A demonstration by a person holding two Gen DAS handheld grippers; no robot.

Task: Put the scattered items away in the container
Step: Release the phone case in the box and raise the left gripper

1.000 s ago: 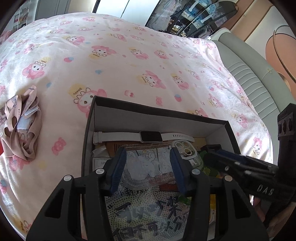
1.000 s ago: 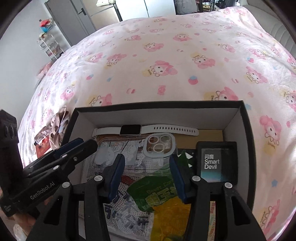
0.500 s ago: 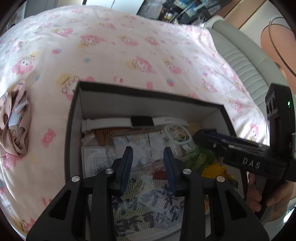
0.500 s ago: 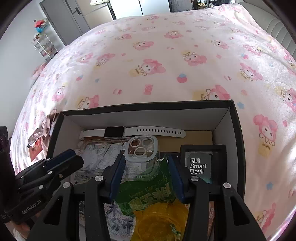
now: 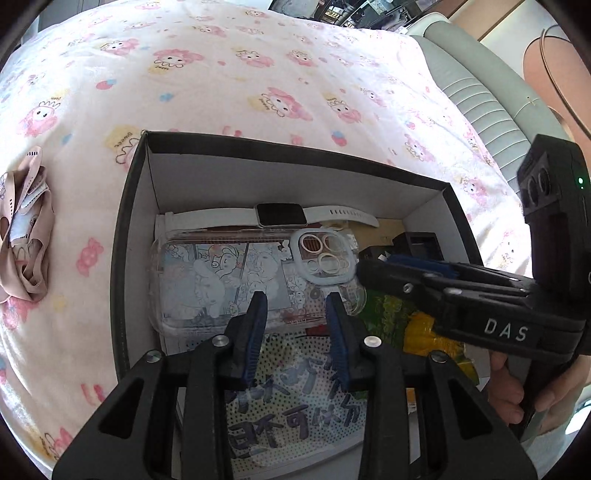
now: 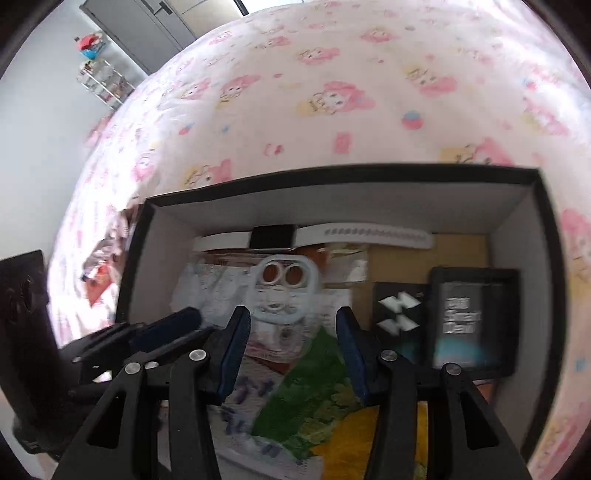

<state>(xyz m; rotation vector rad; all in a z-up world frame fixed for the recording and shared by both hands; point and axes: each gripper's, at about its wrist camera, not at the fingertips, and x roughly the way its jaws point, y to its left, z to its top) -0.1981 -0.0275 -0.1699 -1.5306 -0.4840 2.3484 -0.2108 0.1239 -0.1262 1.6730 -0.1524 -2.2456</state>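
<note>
A black box with white inner walls (image 5: 280, 177) (image 6: 369, 201) sits on the pink patterned bed. Inside lie a white smartwatch (image 5: 280, 215) (image 6: 275, 237), a clear printed phone case (image 5: 221, 280) (image 6: 280, 291), a green and yellow snack bag (image 5: 399, 317) (image 6: 317, 391), a comic-print sheet (image 5: 295, 402) and small black boxes (image 6: 469, 317). My left gripper (image 5: 295, 299) is open and empty above the phone case. My right gripper (image 6: 293, 317) is open and empty over the box's middle. A pink cloth item (image 5: 24, 229) lies on the bed left of the box.
The bed's grey padded headboard (image 5: 480, 85) runs along the right. A grey cabinet (image 6: 159, 18) and a wire shelf rack (image 6: 99, 81) stand beyond the far side of the bed. The right wrist view is motion-blurred.
My left gripper has drawn back and narrowed a little; the phone case now lies flat in the box, clear of it. My right gripper has tilted and moved in over the box.
</note>
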